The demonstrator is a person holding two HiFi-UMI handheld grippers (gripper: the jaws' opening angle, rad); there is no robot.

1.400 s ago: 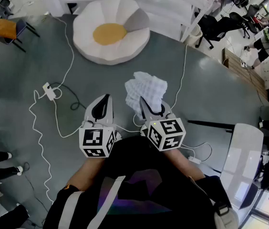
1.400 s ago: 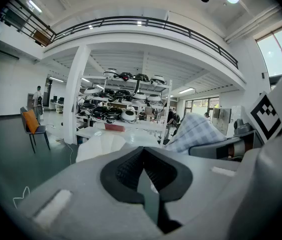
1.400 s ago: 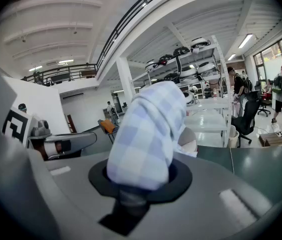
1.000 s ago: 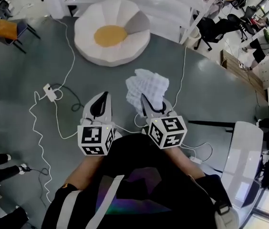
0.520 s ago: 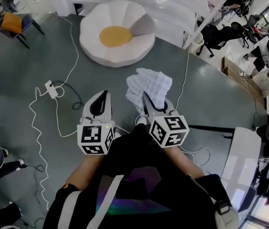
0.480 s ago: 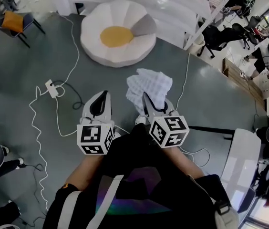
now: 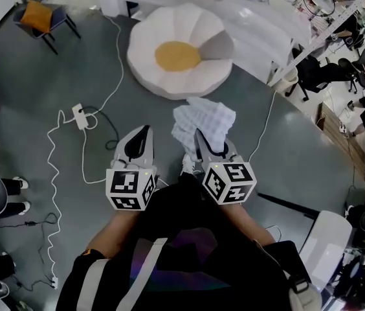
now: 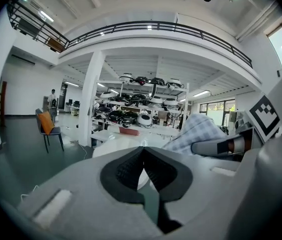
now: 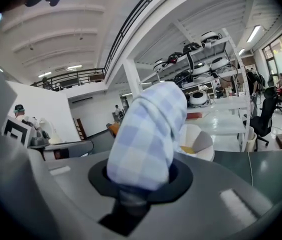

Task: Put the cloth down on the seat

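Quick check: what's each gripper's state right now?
Left gripper: closed, nothing between the jaws.
Right gripper: closed on the checked cloth.

Grey floor (image 7: 53, 70) bearing a white power strip (image 7: 79, 114); orange chair (image 7: 40, 15) far left; white shelving (image 7: 260, 15) behind.

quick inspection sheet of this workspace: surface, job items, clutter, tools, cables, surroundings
surface: grey floor
job's things: checked cloth held above the floor; white seat with orange centre ahead, cloth not yet on it
clutter: power strip on the floor
tools: right tool shut on the cloth; left tool shut, empty
cables: white cable trails from the power strip
surroundings: chair with orange cushion; white shelving
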